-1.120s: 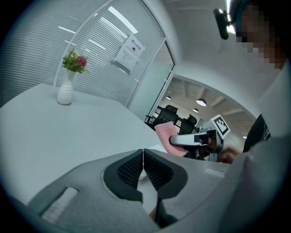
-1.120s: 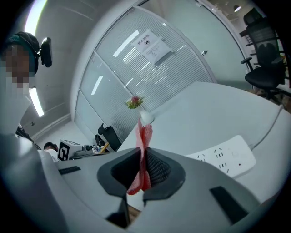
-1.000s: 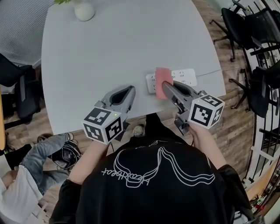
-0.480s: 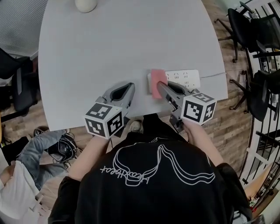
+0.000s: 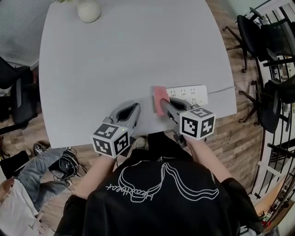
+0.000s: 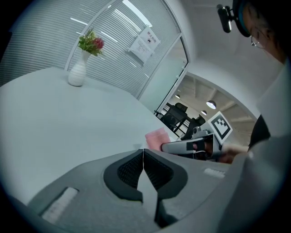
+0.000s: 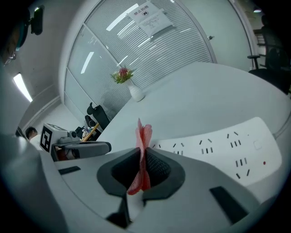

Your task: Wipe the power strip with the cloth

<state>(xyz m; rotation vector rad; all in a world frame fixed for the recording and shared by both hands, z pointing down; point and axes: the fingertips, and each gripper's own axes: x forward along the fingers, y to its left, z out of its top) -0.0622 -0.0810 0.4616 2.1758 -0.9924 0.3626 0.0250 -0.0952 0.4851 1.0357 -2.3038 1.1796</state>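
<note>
Centrally, the right gripper [image 5: 163, 103] was shown clamped on a pink cloth [image 5: 159, 98]; the fabric was pinched upright between the dark pads [image 7: 157, 168] and projected beyond their tips. The cloth was laid against that end of the white power strip [image 5: 190, 93] nearer the left gripper [image 5: 132, 108]. The strip was set flat near the front edge of the pale table [image 5: 115, 55], sockets upward, and a thin cable [image 5: 222, 89] was led off toward the table's right edge. The left gripper was held near the cloth, apart from the strip, with its jaws brought together and nothing caught between them. At the far left of the table a white vase [image 5: 88, 10] was stood upright, and in it was contained a small bunch of pink flowers [image 6: 92, 43] with green leaves. Dark office chairs [image 5: 258, 27] were seen on the wooden floor [image 5: 239, 133] to the right.
</note>
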